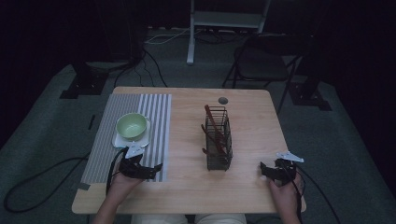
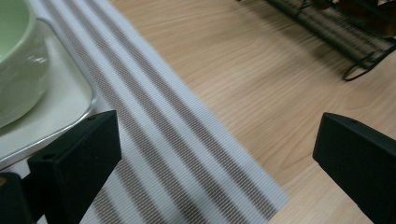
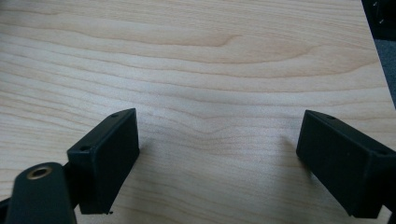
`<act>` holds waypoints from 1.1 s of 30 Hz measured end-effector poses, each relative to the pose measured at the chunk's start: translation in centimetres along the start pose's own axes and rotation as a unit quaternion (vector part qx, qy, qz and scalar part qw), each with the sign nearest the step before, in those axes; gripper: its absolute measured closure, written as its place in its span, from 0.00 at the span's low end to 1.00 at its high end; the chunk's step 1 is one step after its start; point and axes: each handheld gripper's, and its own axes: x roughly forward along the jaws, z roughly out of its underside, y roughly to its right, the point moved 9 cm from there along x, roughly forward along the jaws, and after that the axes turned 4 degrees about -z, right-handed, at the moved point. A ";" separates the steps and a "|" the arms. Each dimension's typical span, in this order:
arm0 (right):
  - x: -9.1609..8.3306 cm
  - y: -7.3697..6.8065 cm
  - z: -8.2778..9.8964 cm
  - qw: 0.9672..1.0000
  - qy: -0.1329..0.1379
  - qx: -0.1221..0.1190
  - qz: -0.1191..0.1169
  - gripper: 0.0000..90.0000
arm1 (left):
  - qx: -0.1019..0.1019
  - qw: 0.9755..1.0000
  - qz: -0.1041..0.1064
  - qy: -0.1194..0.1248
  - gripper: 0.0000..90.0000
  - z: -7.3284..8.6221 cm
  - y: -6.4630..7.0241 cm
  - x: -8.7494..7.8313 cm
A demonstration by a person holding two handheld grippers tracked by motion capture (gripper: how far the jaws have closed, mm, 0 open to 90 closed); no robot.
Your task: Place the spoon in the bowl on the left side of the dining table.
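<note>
green bowl [image 2: 16, 56] and striped mat [image 2: 177, 154] flank left gripper [image 2: 217, 154], right gripper [image 3: 217, 163] over bare wood, both jaws spread.

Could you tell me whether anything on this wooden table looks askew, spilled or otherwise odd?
Nothing stands out. The pale green bowl sits upright on its white square plate on the striped grey placemat, and the black wire rack stands upright mid-table. No spills show. The left gripper and right gripper rest open.

Light wooden table [image 1: 252, 116]. Resting directly on it: striped grey-and-white mat [image 1: 156, 112] at left, black wire rack [image 1: 218, 140] near centre.
</note>
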 end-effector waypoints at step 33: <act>0.0 0.0 0.0 1.000 0.000 -0.001 0.000 0.14 | 0.043 0.997 0.043 0.036 0.01 -6.1 3.9 1.5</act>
